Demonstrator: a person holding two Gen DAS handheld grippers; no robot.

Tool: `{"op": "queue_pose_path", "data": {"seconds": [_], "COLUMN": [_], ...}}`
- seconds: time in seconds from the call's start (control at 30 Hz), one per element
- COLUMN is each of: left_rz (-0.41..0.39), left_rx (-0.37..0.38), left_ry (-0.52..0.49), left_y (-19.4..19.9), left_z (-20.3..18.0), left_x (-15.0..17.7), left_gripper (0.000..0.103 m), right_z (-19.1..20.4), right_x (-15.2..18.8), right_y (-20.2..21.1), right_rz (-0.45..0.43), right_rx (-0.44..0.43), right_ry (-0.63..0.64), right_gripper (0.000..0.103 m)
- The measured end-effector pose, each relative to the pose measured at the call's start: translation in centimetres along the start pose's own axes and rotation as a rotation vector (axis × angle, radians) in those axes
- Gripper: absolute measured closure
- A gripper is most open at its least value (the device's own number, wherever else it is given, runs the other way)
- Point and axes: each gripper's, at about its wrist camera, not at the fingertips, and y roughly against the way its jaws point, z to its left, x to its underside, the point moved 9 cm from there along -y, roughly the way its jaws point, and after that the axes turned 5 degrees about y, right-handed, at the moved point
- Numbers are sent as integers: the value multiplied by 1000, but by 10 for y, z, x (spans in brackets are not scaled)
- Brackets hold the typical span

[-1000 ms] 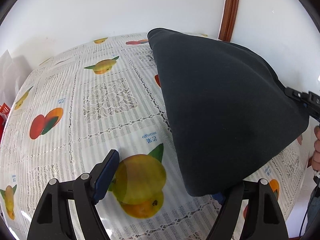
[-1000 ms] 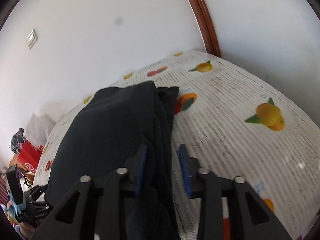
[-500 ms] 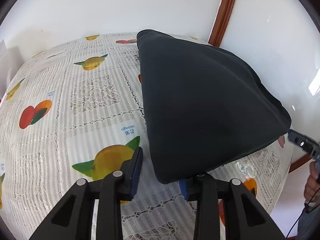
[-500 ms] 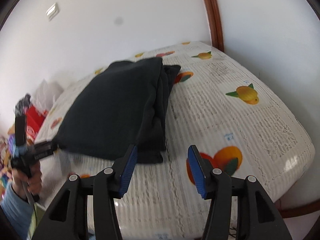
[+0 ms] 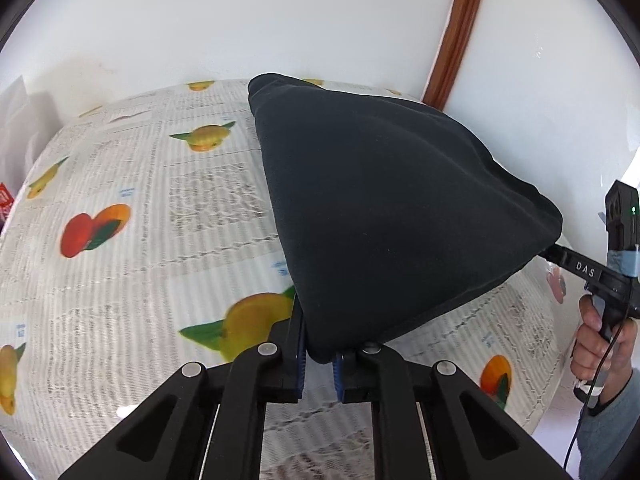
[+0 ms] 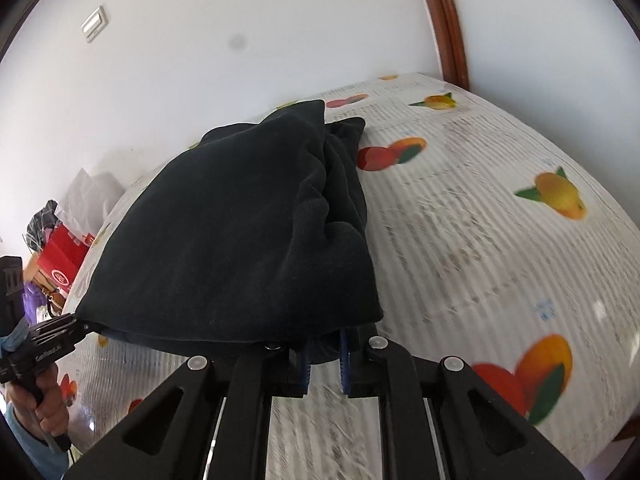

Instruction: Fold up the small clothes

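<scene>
A folded black garment (image 5: pixel 380 208) (image 6: pixel 240 220) lies on a table under a fruit-print cloth (image 5: pixel 120 280) (image 6: pixel 480 240). My left gripper (image 5: pixel 319 344) has its jaws closing on the garment's near left corner, and the blue pads pinch the cloth. My right gripper (image 6: pixel 324 344) has its jaws closing on the near right corner, with dark cloth between the pads. Each gripper also shows in the other's view, at the garment's edge: the right gripper (image 5: pixel 554 251) and the left gripper (image 6: pixel 86 326). The near edge hangs a little off the table between them.
A white wall and a brown wooden frame (image 5: pixel 456 32) (image 6: pixel 444 20) stand behind the table. Red and white bags (image 6: pixel 60 256) are piled past the table's left end. A person's hand (image 5: pixel 596 344) (image 6: pixel 40 400) holds each gripper handle.
The left jaws went from wide apart to pinching the garment's corner. The right gripper, drawn back half a second ago, returned and closed on the other corner. The near edge has lifted.
</scene>
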Motion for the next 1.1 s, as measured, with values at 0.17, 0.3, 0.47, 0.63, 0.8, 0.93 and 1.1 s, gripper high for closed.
{"op": "queue_pose_path", "data": {"seconds": [0.17,0.3,0.47,0.63,0.8,0.93,1.1], "left_rz": [1,-5,16,44,1,-84,-87], "left_rx": [-40,-95,-77,9,13,-19,-60], "left_ry": [62,45,86,88,55,70,60], "left_y": [6,7,7,23,46,66,52], "left_z": [30,40,47,44,34,35,46], "left_x": [2,6,6,20,23,0,-29], "left_gripper": [92,92,89,73,66,56,52], "right_z": [28,46,54,47,56,61,36], "right_x": [-18,-30,-32,-38,-72,-84,-53], "right_y": [-27,-48,-41,6,21,-11,-54], "right_rz": [11,17,66,2,-110,-115,33], "right_rx": [-53,-56,-18,-21,-54,21,94], "right_ry": [44,77,157,215,153,149,102], "right_gripper": [92,92,86,85,81,81,84]}}
